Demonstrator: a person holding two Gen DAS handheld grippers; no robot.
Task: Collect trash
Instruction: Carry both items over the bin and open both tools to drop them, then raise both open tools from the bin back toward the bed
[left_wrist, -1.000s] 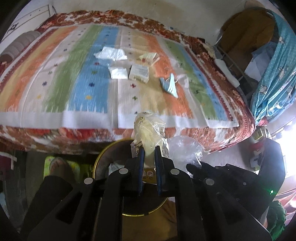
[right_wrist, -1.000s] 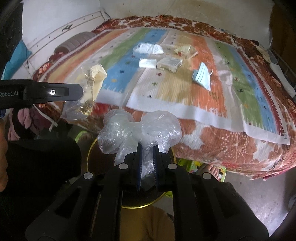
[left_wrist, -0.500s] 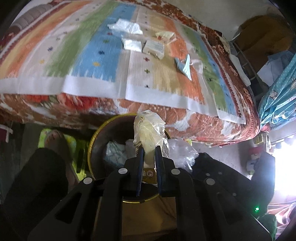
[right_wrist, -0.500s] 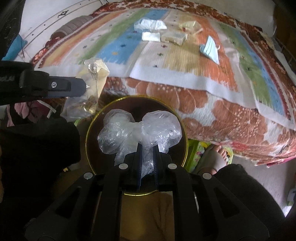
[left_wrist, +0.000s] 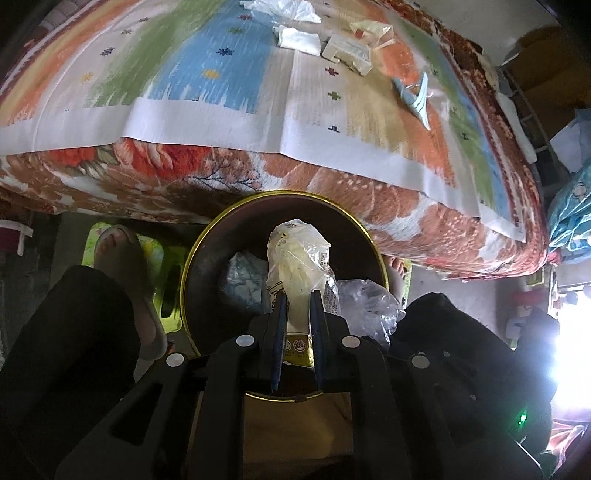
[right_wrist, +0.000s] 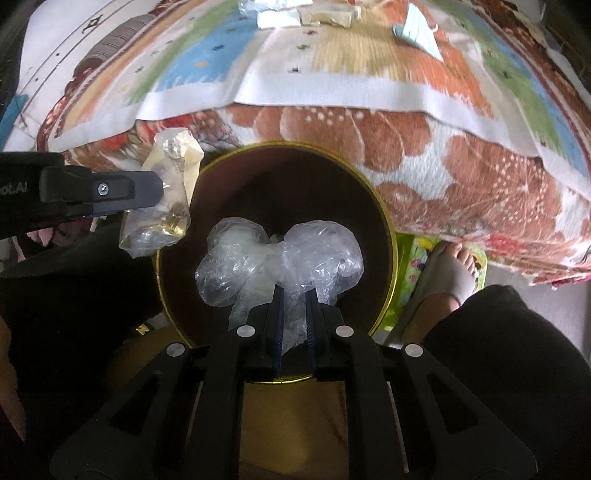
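My left gripper (left_wrist: 298, 295) is shut on a yellowish plastic wrapper (left_wrist: 297, 258), which hangs over the mouth of a round dark bin with a gold rim (left_wrist: 229, 218). My right gripper (right_wrist: 294, 293) is shut on a crumpled clear plastic bag (right_wrist: 280, 258) above the same bin (right_wrist: 388, 225). The left gripper (right_wrist: 110, 190) and its wrapper (right_wrist: 166, 206) also show at the left of the right wrist view. Crumpled trash (left_wrist: 242, 278) lies inside the bin. More trash lies on the striped bedcover: a white packet (left_wrist: 299, 38), a small box (left_wrist: 347, 51), a blue face mask (left_wrist: 417, 98).
The bed (left_wrist: 258, 173) with its floral blanket edge stands just behind the bin. A person's feet in sandals (right_wrist: 448, 273) (left_wrist: 118, 254) and dark trouser legs flank the bin. Blue patterned cloth (left_wrist: 570, 218) hangs at the far right.
Both grippers have come down and tilted toward the bin, so its mouth now fills the middle of each view. Each still grips its own piece of plastic.
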